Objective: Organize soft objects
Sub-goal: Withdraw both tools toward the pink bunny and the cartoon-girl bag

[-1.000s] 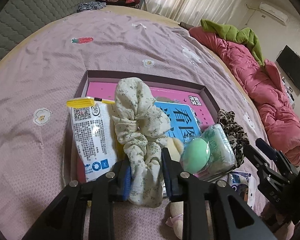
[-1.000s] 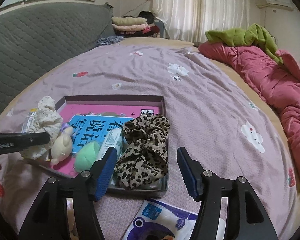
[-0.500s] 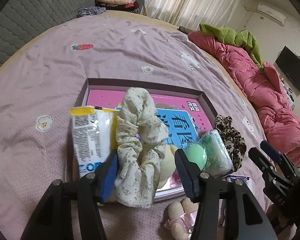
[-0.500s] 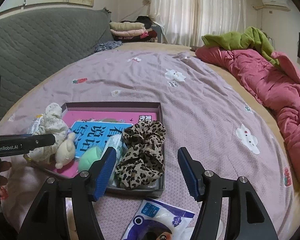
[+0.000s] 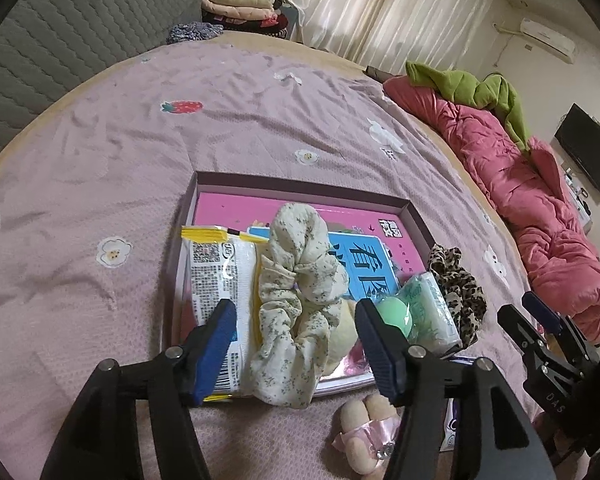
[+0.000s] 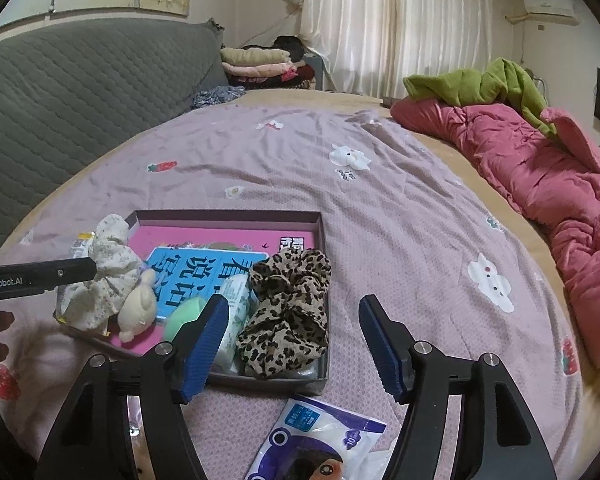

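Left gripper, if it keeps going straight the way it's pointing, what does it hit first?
Most likely the floral scrunchie, which lies between the left gripper's open jaws, draped over the tray's near edge; depth is hard to judge.

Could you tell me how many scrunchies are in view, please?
2. The floral scrunchie lies at the box's left end, on the plush toy; the leopard-print scrunchie lies at its right end. Others may be hidden underneath.

A home bedroom is showing here: a bed [image 6: 380, 208] is lying under a mauve cartoon-print sheet, with a pink quilt [image 6: 540, 176] bunching along its side. Folded clothes [image 6: 256, 62] are sitting by curtains [image 6: 396, 24], beside a padded grey headboard [image 6: 80, 92].
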